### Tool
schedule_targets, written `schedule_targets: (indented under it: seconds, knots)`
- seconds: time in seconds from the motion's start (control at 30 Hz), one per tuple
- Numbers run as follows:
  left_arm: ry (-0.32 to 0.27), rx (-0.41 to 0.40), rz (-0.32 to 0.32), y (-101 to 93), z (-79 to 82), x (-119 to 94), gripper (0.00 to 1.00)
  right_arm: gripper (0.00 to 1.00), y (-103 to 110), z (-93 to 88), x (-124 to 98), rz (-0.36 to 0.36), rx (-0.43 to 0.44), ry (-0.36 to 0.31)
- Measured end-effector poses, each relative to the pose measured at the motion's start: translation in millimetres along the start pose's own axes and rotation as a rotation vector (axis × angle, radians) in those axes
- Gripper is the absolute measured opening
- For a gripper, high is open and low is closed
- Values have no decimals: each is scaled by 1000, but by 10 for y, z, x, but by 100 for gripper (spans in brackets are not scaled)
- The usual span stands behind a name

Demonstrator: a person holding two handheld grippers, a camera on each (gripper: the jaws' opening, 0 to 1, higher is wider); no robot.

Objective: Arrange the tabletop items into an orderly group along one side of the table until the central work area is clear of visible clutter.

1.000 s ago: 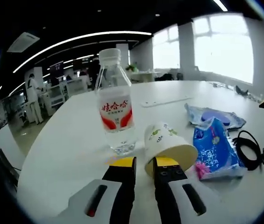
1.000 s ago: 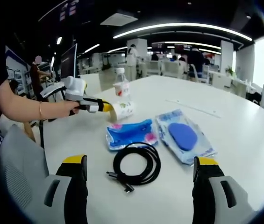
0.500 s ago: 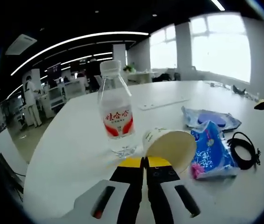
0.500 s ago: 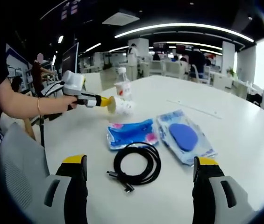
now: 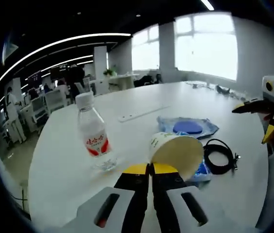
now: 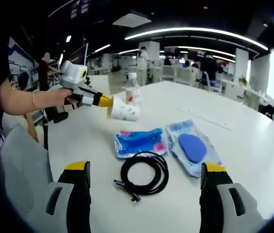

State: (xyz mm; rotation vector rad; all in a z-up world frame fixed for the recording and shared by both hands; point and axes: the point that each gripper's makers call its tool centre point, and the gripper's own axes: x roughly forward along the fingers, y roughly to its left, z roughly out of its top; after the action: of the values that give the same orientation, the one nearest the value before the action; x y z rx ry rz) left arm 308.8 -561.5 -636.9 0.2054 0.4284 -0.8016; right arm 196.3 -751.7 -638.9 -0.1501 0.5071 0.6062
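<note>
My left gripper (image 5: 150,168) is shut on the rim of a white paper cup (image 5: 175,153) with green print, held tipped on its side above the table. In the right gripper view, that left gripper (image 6: 105,101) holds the cup (image 6: 124,110) in front of the water bottle (image 6: 133,90). The bottle (image 5: 94,138) stands upright, left of the cup. A blue wipes packet (image 6: 140,141), a clear packet with a blue disc (image 6: 192,148) and a coiled black cable (image 6: 144,172) lie near my right gripper (image 6: 145,167), which is open and holds nothing.
The white round table (image 6: 253,141) carries a flat white strip (image 5: 141,112) farther back and small items (image 5: 214,88) at its far edge. A grey chair (image 6: 15,165) stands at the near left edge. A person's arm (image 6: 25,102) reaches in from the left.
My left gripper has closed fully on the cup's rim and lifted it up and back from beside the bottle. The right gripper stays open in place.
</note>
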Motion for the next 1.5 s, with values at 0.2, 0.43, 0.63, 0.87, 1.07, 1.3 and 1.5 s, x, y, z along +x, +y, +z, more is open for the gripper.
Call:
schedule_targets:
  seconds: [0.2,0.43,0.63,0.87,1.07,1.3,1.5]
  knots:
    - [17,43,-64,-228,83,-119,0,92,55,57,-8,16,-24,-13]
    - [36,84,-129,-475,140,-207,0,92,153,141,-2,47,-62,-43]
    - [71,43,-194,-651,130,-263,0,89,248,246,35,84,-121,-80]
    - [97,28,-246,-816,135,-324,0,83,352,341,103,137,-141,-117]
    - [118,35,-290,-949,166,-391,0,79,462,371,157,197,-133,-129]
    - [147,48,-340,-1081,185,-454,0,74,615,351,193,254,-181,-120]
    - [160,44,-373,-1161,223,-498,0,66,773,356,179,294,-249,-127]
